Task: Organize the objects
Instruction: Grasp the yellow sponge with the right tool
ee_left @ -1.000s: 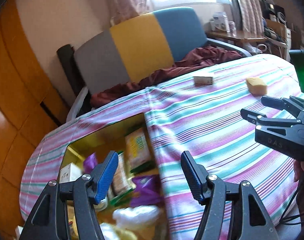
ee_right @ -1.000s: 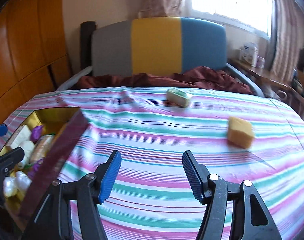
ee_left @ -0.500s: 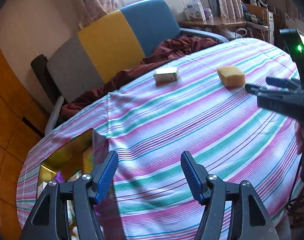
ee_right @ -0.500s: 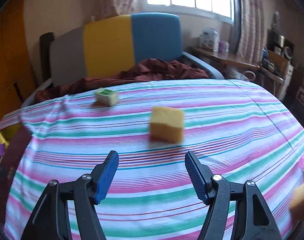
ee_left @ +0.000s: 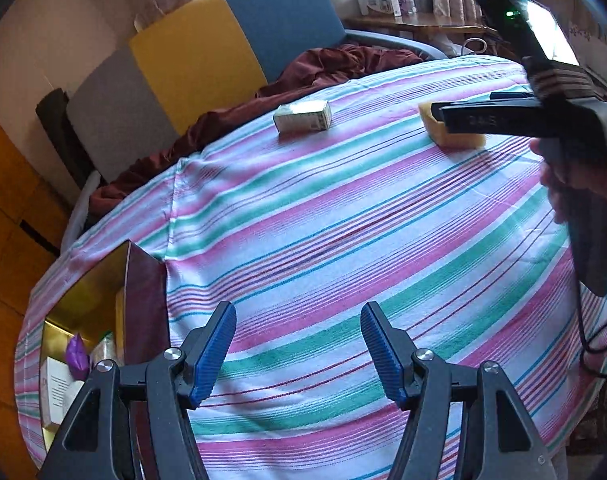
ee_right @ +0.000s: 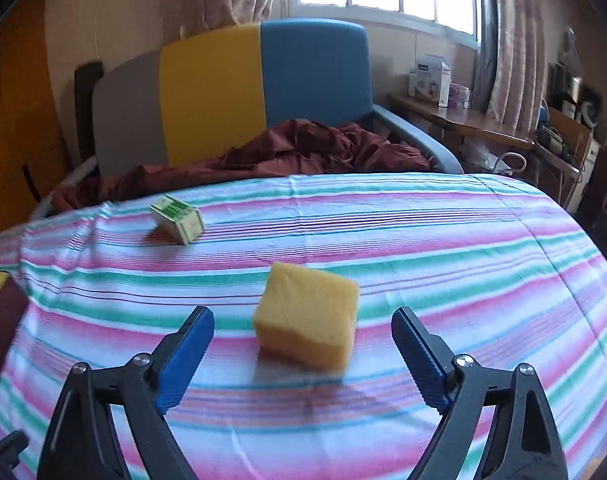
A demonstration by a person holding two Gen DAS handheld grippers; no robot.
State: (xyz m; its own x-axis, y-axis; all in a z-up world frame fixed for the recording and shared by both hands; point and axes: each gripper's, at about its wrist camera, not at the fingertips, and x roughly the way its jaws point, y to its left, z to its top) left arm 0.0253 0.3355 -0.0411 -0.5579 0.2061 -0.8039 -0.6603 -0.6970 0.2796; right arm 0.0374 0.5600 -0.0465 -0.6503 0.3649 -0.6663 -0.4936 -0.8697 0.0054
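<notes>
From my left wrist camera I look down along the left gripper (ee_left: 297, 354), whose two blue-padded fingers stand moderately wide apart with nothing between them, only the striped tablecloth (ee_left: 343, 240) below. I use that cloth as my landmark; it has pink, green and white stripes and covers a rounded table. At its near left edge sits an open box (ee_left: 103, 292) with a gold inside and a dark red wall, holding a white carton (ee_left: 59, 388), a purple wrapper (ee_left: 77, 354) and other packets that I cannot make out. Toward the far side of the cloth lies a small green-and-white carton (ee_left: 302, 117) on its side. To the right of it, also on the far part of the cloth, is a yellow sponge block (ee_left: 455, 132), partly hidden behind the right gripper (ee_left: 437, 112), seen side-on. A hand (ee_left: 583, 176) holds that gripper's handle at the right edge of the picture. Beyond the cloth stands a chair (ee_left: 207, 56) with a grey, yellow and blue back and a dark red cloth (ee_left: 323, 68) on its seat.

From my right wrist camera, the right gripper (ee_right: 303, 354) is opening wide. The yellow sponge block (ee_right: 307, 320) rests on the striped tablecloth (ee_right: 463, 240) in line with the gap, just ahead of the fingertips, and neither pad touches it. The green-and-white carton (ee_right: 178, 219) lies farther back and to the left on the cloth, well apart from the sponge. The chair (ee_right: 263, 88) stands behind the cloth.
</notes>
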